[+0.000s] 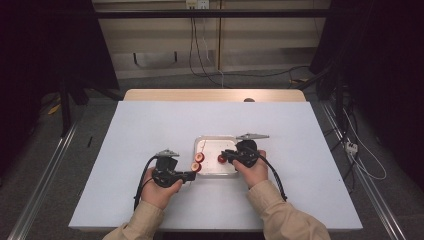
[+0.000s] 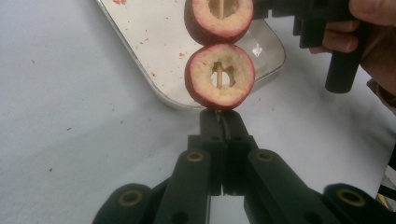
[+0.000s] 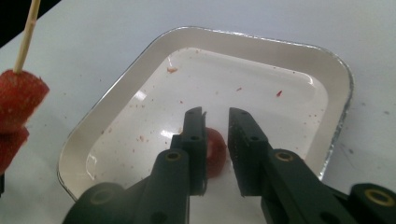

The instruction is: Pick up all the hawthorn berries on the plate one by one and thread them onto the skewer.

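My left gripper (image 2: 223,114) is shut on the lower end of a thin wooden skewer (image 3: 25,37). Two hollowed red fruit rings (image 2: 219,74) are threaded on the skewer, one above the other, by the tray's near left edge (image 1: 198,162). My right gripper (image 3: 216,116) reaches down into the white foil tray (image 3: 261,51). Its jaws stand on either side of a loose red fruit piece (image 3: 215,151) that lies on the tray floor, and they press on it. In the high view that right gripper (image 1: 225,156) is over the tray's near part, and the left gripper (image 1: 192,175) just left of the tray.
The tray (image 1: 215,145) sits mid-table on a white sheet (image 1: 150,130); small red crumbs dot the tray and the sheet. A wooden table edge (image 1: 215,95) shows at the back. Dark frames and cables stand around the table.
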Tool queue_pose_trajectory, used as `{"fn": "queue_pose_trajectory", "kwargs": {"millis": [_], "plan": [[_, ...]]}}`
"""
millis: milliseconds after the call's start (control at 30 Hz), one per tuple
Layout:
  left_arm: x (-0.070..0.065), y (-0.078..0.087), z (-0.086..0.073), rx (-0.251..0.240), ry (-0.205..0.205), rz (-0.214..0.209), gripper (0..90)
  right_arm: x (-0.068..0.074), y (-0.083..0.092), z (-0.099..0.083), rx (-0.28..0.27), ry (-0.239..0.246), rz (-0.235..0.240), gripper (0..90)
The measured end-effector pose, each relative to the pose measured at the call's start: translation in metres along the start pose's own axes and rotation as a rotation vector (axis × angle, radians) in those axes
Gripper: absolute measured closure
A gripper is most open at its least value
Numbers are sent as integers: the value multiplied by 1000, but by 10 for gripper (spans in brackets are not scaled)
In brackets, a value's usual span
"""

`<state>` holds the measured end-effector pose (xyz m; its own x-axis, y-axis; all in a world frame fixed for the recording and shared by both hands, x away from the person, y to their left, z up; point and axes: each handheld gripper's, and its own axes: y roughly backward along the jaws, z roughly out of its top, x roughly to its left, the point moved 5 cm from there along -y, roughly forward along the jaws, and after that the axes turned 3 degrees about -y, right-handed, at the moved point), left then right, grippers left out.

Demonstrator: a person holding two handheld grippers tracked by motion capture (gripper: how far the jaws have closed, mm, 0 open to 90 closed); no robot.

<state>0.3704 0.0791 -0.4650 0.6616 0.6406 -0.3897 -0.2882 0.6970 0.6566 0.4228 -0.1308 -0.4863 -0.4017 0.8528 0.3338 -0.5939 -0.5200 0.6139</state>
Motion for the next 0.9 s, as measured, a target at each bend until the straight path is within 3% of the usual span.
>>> {"fn": "queue_pose_trajectory", "kwargs": {"millis": [233,433,567,667,767,900], "plan": [[2,2,0,-5,6,-2,899,5,3,1,-8,-17,2,509],[0,1,-1,4,4,-9,899,13,-6,-5,14,23,-8,536],[0,0,-3,18,7,-15,899,13,-9,-6,24,7,-4,534],[0,0,-4,22,7,-18,899,11,-9,-6,27,6,-4,611],[-2,-1,-5,30,1,-22,899,8,-6,-3,4,-12,-10,612],[-4,-2,-5,35,0,-29,899,4,0,3,-13,-53,36,612]]}}
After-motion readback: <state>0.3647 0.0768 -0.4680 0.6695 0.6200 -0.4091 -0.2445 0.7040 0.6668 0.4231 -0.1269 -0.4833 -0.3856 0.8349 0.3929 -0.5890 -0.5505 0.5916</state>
